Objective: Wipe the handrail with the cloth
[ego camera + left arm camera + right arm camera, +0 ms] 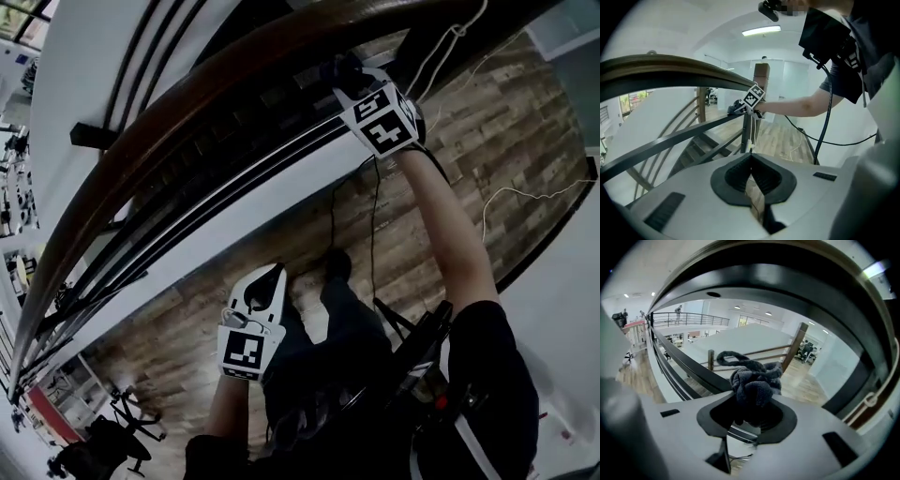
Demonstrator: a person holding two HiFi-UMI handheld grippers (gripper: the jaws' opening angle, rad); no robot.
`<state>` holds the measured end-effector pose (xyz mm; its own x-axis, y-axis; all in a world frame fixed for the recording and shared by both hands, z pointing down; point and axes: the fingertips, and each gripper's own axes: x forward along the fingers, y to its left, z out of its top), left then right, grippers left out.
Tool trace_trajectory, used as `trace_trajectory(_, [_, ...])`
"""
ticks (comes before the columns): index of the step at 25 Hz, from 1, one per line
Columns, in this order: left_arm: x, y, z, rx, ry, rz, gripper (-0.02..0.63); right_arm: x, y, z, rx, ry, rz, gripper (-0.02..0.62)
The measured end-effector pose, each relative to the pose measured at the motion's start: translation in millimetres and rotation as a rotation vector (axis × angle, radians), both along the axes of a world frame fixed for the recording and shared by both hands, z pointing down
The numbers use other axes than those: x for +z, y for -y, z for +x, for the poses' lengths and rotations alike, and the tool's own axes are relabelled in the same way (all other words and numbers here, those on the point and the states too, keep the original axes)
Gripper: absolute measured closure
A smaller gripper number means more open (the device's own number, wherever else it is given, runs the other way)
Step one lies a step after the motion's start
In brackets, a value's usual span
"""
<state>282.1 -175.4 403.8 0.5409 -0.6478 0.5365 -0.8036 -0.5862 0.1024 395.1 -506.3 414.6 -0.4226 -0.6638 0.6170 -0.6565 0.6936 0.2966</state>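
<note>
The brown wooden handrail [178,117] curves from lower left to upper right in the head view. My right gripper [345,77] is raised just beneath it and is shut on a bunched dark grey cloth [754,378]. In the right gripper view the underside of the handrail [787,291] arches close above the cloth, and I cannot tell whether they touch. My left gripper [270,277] hangs lower, near my body and away from the rail, with its jaws closed on nothing [750,161]. The left gripper view shows the right gripper's marker cube [753,97] at the handrail [670,70].
Dark metal rails [234,178] run parallel under the handrail above a white ledge [281,202]. Cables [375,244] dangle from the right gripper over the wood floor [506,122]. Stair steps [701,145] and a wooden post [760,84] stand beyond.
</note>
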Motion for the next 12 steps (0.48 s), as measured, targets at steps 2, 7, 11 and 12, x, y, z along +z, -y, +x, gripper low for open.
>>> trace_trajectory(2, [0.0,5.6,12.9,0.035,0.009,-0.013,0.598,0.1,16.9,33.9,0.059,0.001,0.001,0.489])
trace_trajectory(7, [-8.1,8.4,24.6,0.041,-0.029,-0.077,0.598,-5.9,47.3,99.0,0.207,0.056,-0.034,0.489])
trace_trajectory(11, [-18.2,20.7,19.8,0.009,-0.031,-0.071,0.598,-4.4,68.7,112.1,0.256,0.066,-0.037,0.489])
trace_trajectory(12, [-22.5,20.2,20.0,0.008,-0.03,-0.061,0.598,-5.0,69.6,114.6,0.264,0.049,-0.04,0.489])
